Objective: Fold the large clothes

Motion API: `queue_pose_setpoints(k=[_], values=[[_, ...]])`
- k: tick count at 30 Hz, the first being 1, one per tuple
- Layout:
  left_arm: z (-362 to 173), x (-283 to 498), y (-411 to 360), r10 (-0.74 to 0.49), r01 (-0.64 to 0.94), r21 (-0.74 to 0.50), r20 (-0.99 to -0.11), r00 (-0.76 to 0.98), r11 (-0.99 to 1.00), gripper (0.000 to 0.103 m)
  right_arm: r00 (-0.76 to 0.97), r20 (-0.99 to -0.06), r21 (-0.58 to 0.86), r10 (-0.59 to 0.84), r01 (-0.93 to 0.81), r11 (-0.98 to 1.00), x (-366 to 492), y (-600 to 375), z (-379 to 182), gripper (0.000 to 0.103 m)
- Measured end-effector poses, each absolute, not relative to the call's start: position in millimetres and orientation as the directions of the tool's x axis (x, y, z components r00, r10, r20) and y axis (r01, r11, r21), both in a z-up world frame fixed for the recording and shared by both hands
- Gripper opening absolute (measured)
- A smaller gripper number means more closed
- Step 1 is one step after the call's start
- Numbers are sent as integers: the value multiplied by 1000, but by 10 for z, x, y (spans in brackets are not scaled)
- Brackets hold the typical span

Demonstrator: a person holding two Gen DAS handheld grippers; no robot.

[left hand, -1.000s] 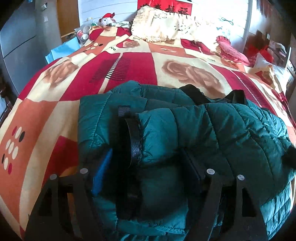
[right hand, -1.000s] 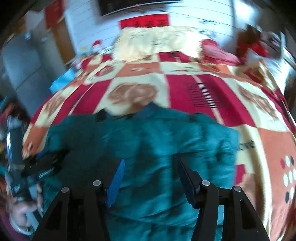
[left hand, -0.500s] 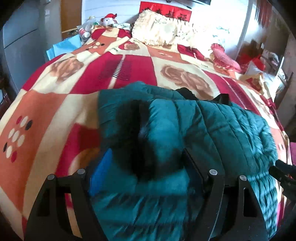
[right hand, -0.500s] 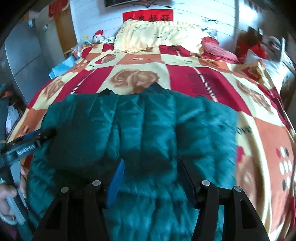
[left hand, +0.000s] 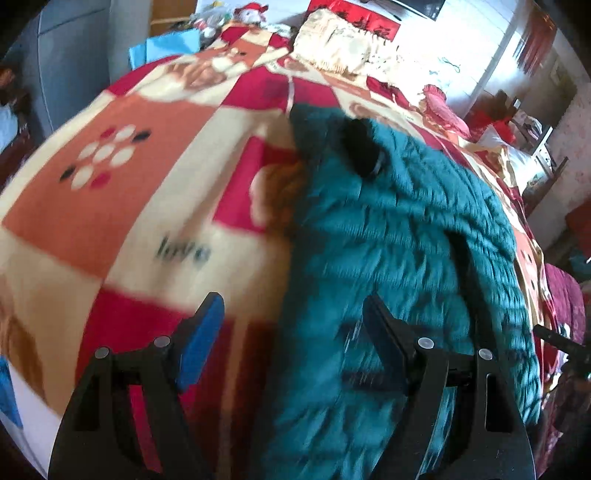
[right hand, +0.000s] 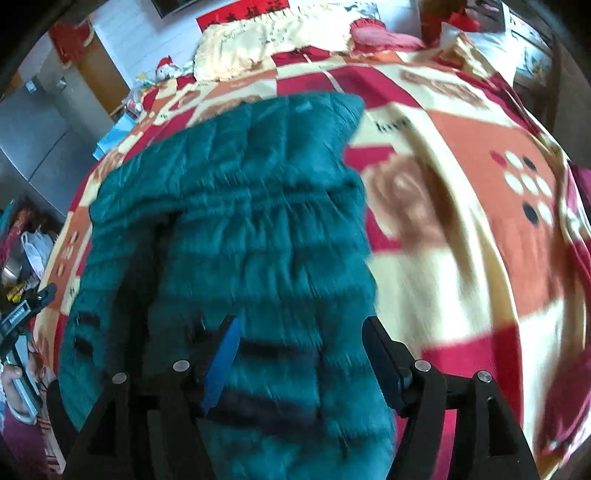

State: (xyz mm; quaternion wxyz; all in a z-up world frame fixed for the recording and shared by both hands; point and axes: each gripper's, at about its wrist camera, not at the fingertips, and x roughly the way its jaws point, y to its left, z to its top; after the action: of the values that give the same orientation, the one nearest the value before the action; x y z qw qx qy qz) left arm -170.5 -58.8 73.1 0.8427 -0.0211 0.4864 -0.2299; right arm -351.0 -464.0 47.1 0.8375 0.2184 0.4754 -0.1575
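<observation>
A teal quilted jacket point(left hand: 406, 236) lies folded on the bed's red, orange and cream blanket point(left hand: 122, 206). In the left wrist view my left gripper point(left hand: 291, 317) stands open over the jacket's left edge, with blanket under its blue pad and teal fabric under the other finger. Nothing is pinched. In the right wrist view the jacket point(right hand: 258, 206) fills the middle and left. My right gripper point(right hand: 301, 350) hovers over its near right part with its jaws opening. Teal fabric shows between the fingers, but the pads do not press on it. Both views are motion-blurred.
A cream pillow point(right hand: 266, 40) and a red cushion point(right hand: 384, 35) lie at the head of the bed. A grey cabinet point(right hand: 33, 147) stands at the left. The other gripper point(right hand: 22, 314) and a hand point(right hand: 14, 376) show at the left edge.
The left view swung left, so the jacket now sits to its right. The right view swung right, leaving the jacket at centre-left. The right jaws stand wider apart.
</observation>
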Motion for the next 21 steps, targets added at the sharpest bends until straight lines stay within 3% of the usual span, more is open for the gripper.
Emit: queue_pose_setpoints(k=[16,21], values=[[314,-2430,-114,-421,332,-326,-866,271,885,78,413,-909,253,50,453,855,-4455,-4346,120,67],[282,-2570,-95,-455,342,-359,-851,262,868,79,438,-885,364,158,440,821,-4568,-4300,43,67]])
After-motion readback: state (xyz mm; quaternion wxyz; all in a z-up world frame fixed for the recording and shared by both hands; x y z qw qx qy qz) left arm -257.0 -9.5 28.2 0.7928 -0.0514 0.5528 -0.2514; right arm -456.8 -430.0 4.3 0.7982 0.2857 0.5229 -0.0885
